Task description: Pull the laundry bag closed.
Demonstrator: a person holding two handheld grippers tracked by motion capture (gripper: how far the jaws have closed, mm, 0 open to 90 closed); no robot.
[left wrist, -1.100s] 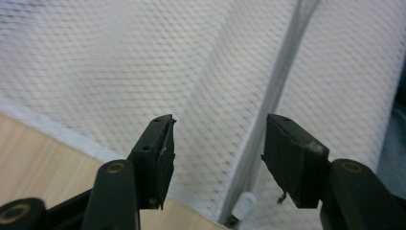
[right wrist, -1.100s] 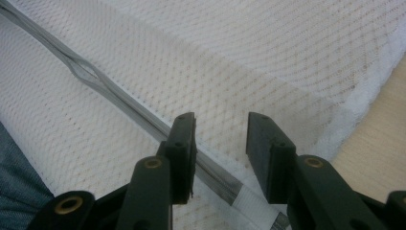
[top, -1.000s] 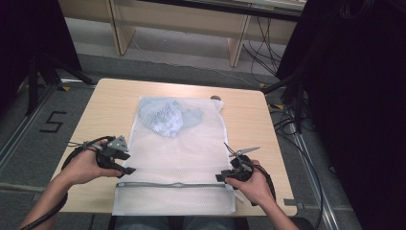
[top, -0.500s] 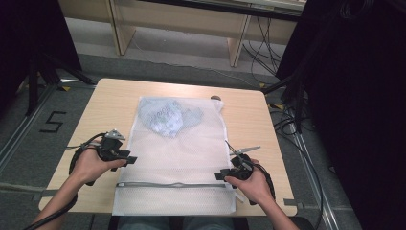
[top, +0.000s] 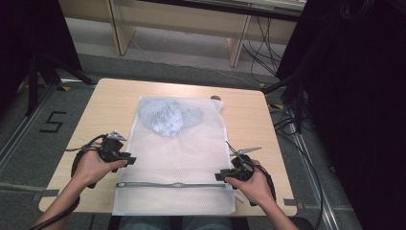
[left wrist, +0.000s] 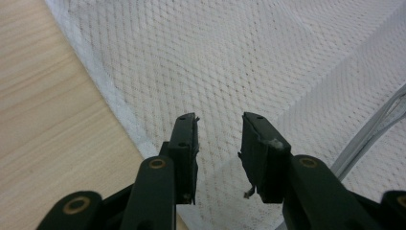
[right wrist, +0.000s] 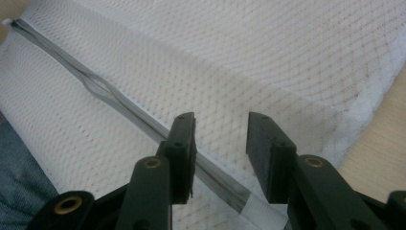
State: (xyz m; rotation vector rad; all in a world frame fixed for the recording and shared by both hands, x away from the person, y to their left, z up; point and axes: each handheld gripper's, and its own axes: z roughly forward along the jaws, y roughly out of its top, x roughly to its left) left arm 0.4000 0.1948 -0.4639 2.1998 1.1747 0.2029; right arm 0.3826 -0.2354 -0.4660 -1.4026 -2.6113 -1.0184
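High view: a white mesh laundry bag (top: 179, 158) with a pale blue crumpled garment (top: 165, 116) inside its far end lies flat on the light wooden table (top: 249, 120), its grey zipper (top: 172, 184) running along the near edge. The left gripper (top: 125, 159) hovers open at the bag's left edge; the right gripper (top: 221, 176), jaws parted, straddles the zipper's right end. Best to pinch the left hem firmly first, then close on the zipper end low and square.

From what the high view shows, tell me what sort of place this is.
Probably a lab or recording workspace: a lone wooden table bearing a mesh laundry bag, loose cables on the floor, and a taped number 5 beside it.
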